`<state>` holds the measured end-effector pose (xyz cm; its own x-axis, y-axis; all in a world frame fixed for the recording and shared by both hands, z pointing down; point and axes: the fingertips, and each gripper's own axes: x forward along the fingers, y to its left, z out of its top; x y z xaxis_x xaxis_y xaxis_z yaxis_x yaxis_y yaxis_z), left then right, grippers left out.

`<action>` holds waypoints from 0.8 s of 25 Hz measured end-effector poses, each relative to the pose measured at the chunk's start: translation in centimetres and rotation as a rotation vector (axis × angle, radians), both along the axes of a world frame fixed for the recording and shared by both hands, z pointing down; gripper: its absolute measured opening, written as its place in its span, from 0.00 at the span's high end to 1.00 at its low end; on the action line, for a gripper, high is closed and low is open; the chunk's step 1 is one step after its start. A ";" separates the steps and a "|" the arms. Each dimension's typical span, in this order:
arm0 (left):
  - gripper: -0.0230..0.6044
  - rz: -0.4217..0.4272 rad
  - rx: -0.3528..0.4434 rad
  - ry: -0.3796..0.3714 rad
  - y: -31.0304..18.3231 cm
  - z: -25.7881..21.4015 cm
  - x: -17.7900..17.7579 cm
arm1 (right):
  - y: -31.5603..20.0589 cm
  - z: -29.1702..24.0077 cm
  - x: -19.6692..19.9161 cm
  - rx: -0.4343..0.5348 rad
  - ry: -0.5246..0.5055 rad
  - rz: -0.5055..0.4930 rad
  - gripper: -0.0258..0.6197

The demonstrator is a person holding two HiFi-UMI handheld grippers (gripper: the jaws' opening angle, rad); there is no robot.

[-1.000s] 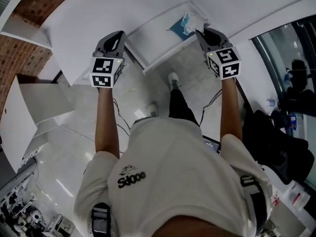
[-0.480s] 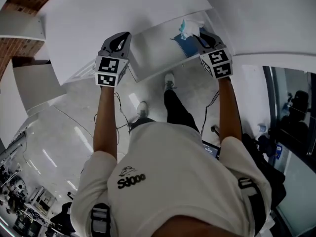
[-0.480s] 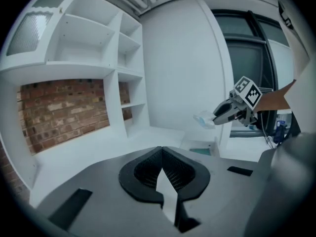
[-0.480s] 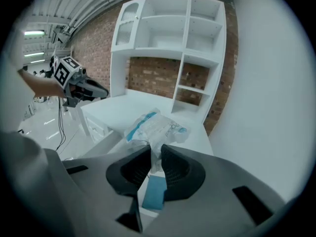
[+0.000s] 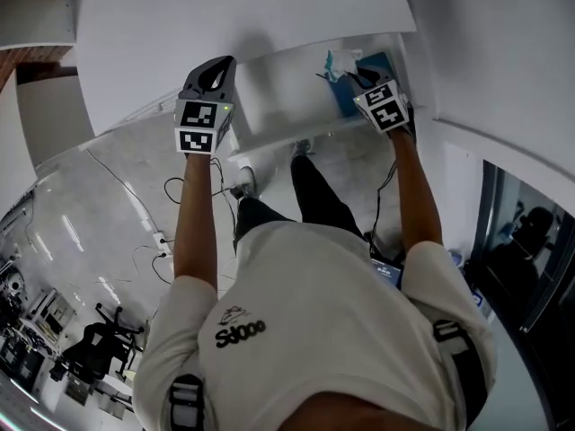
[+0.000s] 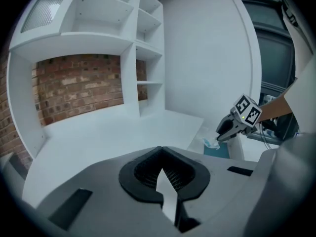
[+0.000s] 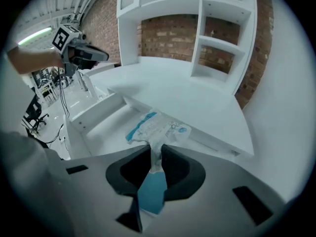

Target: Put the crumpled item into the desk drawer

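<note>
The crumpled item, a white packet with blue print [image 7: 159, 127], hangs pinched in my right gripper [image 7: 155, 149], whose jaws are shut on its neck. In the head view the packet [image 5: 336, 62] is above the right end of the open white desk drawer [image 5: 283, 92], with the right gripper [image 5: 358, 78] just behind it. My left gripper [image 5: 221, 66] hovers at the drawer's left front corner, its jaws [image 6: 161, 150] shut with nothing between them. From the left gripper view the right gripper [image 6: 228, 130] and the dangling packet [image 6: 211, 143] show at the right.
A flat blue thing [image 5: 345, 99] lies in the drawer's right end under the packet. The white desk top [image 5: 234, 16] stretches behind the drawer, with white shelves [image 7: 217, 14] and a brick wall [image 6: 79, 90] behind. Cables [image 5: 153, 232] trail on the floor by the person's legs.
The head view has swung to the left. My right gripper has carried the packet from the drawer's far right corner to above its right end. The left gripper stays at the drawer's left corner.
</note>
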<state>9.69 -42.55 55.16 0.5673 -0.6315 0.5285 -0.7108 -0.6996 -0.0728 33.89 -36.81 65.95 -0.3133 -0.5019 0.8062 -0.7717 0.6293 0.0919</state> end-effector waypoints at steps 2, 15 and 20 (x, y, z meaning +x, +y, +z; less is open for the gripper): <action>0.95 -0.028 -0.020 -0.009 -0.2 1.2 -0.2 | -0.9 2.4 -0.2 -0.041 0.002 -0.035 0.87; 0.95 -0.173 -0.093 -0.054 -1.3 4.2 -2.7 | -6.7 11.8 -1.7 -0.147 -0.003 -0.073 0.87; 0.95 -0.213 -0.115 -0.061 -1.2 4.9 -3.7 | -8.5 12.8 -2.3 -0.134 -0.026 -0.048 0.84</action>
<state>5.98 -43.76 60.03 0.3926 -0.6670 0.6332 -0.8401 -0.5403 -0.0483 31.62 -45.28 78.71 -0.3556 -0.3740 0.8565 -0.7418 0.6705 -0.0152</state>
